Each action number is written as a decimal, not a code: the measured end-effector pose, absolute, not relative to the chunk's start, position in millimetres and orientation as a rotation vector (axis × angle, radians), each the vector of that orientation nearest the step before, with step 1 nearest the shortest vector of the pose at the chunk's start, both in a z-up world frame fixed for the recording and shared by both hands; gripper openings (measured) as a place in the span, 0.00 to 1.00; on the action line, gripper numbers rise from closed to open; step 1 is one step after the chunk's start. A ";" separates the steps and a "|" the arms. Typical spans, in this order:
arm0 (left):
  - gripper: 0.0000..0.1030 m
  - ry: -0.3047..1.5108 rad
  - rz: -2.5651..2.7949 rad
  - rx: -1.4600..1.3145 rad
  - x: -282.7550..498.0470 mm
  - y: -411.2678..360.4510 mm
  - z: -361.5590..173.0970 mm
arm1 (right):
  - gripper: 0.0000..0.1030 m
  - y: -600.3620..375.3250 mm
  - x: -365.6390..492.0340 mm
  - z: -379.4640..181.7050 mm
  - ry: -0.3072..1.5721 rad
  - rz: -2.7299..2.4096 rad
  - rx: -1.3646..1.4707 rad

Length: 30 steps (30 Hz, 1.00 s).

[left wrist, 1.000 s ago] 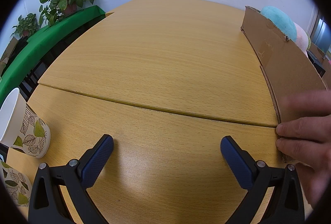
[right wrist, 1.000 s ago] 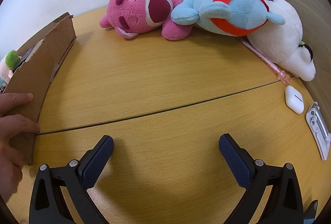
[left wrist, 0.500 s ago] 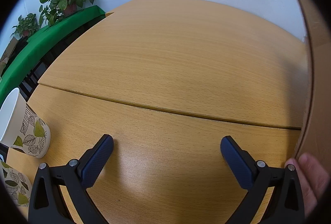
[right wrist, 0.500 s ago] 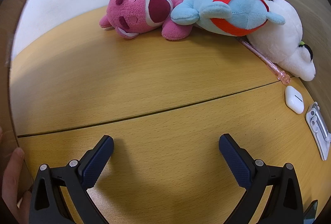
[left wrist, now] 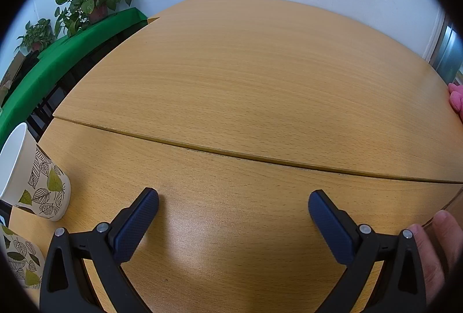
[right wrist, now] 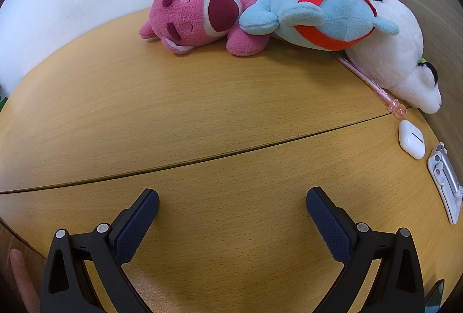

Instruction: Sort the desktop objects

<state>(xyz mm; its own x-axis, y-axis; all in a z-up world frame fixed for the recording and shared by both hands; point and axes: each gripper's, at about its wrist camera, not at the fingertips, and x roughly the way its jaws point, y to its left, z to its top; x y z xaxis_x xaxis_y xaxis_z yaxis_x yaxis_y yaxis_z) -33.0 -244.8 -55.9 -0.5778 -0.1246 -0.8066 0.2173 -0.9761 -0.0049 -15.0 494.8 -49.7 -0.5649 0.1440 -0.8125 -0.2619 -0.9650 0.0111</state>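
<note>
Both grippers low over desk (left wrist: 246, 87), fingers wide apart, nothing btwn them: left gripper (left wrist: 233, 214), right gripper (right wrist: 231, 211). Pink plush (right wrist: 199, 15), blue plush (right wrist: 318, 12), white plush (right wrist: 396, 64) piled at far right edge w/ pink pen (right wrist: 367, 81); earbud case (right wrist: 411, 139) nearby. Leaf-print cup (left wrist: 31, 177) far left.

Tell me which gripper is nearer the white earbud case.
Right. The right gripper has the white earbud case ahead to its right on the table. The left gripper view doesn't show it.
</note>
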 end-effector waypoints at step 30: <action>1.00 0.154 -2.626 1.330 -33.8 -244.5 -56.0 | 1.00 488.5 -16.6 -49.1 0.190 2.585 -1.324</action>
<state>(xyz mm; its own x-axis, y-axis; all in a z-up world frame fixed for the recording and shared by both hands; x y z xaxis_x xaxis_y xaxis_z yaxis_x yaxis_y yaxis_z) -33.8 -244.5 -56.0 -0.5776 -0.1250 -0.8067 0.2185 -0.9758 -0.0053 -16.6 488.5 -49.1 -0.5649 0.1447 -0.8124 -0.2622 -0.9650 0.0105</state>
